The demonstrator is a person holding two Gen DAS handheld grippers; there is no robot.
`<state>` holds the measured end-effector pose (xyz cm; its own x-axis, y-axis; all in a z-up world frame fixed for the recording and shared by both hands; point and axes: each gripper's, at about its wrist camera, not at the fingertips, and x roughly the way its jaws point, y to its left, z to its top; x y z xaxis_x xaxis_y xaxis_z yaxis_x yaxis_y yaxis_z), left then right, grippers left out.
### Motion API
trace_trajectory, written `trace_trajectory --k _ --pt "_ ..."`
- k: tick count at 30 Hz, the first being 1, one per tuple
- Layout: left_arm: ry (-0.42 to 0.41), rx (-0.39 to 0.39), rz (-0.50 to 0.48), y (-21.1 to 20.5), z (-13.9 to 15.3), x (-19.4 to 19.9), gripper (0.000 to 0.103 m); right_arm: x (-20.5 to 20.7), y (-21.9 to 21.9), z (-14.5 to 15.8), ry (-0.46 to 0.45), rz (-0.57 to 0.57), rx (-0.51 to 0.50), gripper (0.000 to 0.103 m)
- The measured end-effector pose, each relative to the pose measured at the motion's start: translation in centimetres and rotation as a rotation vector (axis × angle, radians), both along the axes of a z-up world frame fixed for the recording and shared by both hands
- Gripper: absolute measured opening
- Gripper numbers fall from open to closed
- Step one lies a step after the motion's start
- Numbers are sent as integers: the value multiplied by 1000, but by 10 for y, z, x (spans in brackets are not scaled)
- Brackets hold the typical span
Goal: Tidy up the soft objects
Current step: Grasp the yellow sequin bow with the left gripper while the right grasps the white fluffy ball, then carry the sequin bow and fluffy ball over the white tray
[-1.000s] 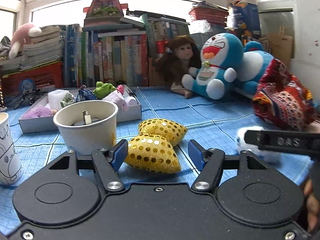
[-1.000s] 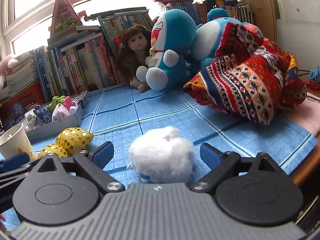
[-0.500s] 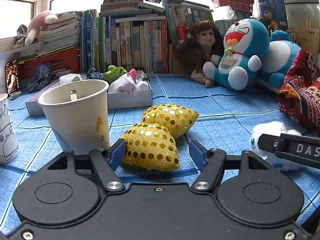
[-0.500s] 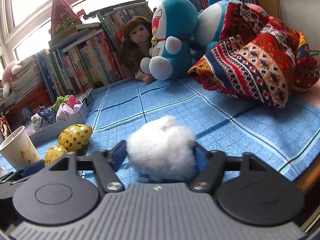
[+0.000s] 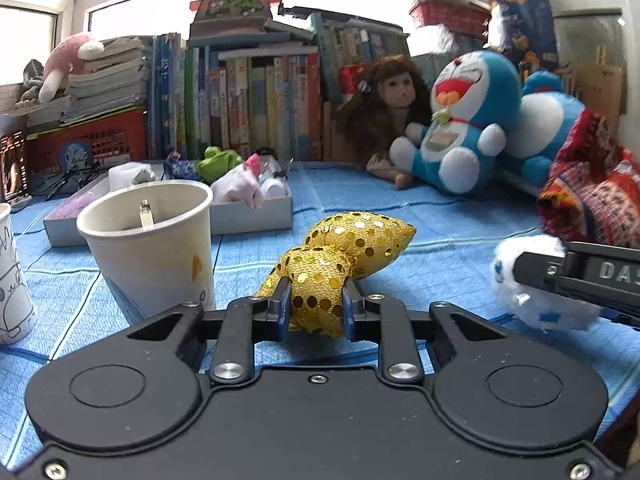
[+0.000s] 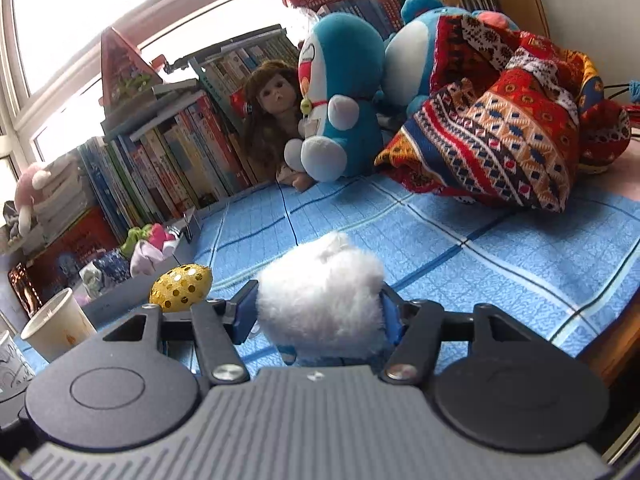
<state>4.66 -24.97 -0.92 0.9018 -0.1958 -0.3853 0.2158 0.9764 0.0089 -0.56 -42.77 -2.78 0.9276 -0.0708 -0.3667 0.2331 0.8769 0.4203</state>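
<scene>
1. Your left tool (image 5: 316, 306) was closed on the near lobe of the gold sequinned bow (image 5: 340, 256), squeezing it narrow between the blue pads; the far lobe stuck out ahead, apparently just clear of the blue checked cloth (image 5: 440, 220) covering the counter.
2. Your right tool (image 6: 318, 312) was clamped on the white fluffy toy (image 6: 320, 300), whose pile bulged over both fingers. In the left view the same toy (image 5: 532, 280) showed at the right edge, with the right tool's finger across it.
3. Step in hand, as judged: both soft items were gripped and at the point of being lifted; neither had been delivered.
4. The likely destination was the grey tray (image 5: 252, 216), which already held small soft things and sat behind the paper cup (image 5: 152, 244), beside the row of books (image 5: 248, 108).
5. The next move would call for raising the bow high enough to pass the cup's rim, since the cup stood just left of the left tool and on the way to the tray.
6. Pose: both tools were held low and nearly level, pointing across the cloth towards the doll (image 6: 272, 120) and the blue plush cat (image 6: 340, 96), the right one rolled somewhat to one side. Your hands were not visible.
7. The patterned cloth bundle (image 6: 500, 132) lay well apart on the right.
</scene>
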Motion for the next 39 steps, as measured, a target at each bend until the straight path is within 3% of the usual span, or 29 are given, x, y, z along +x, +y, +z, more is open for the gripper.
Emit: trace_trajectory --k 4,10,14,19,24,29,39 --pt "-29 -34 -65 8 24 -15 23 -2 0 13 -34 0 11 64" --pt "-103 -65 -126 38 85 -20 24 15 8 44 -105 67 52 64" --pt "-133 -40 -86 80 129 2 26 49 33 74 -133 197 17 64" --pt "-96 41 11 135 162 60 27 118 83 112 -99 370 -64 64" --pt "6 40 78 185 166 125 27 193 131 127 0 489 -86 64" --pt "141 37 132 220 146 189 28 248 163 124 124 532 -121 64" --pt "280 30 155 226 94 258 31 301 185 97 254 507 -168 65"
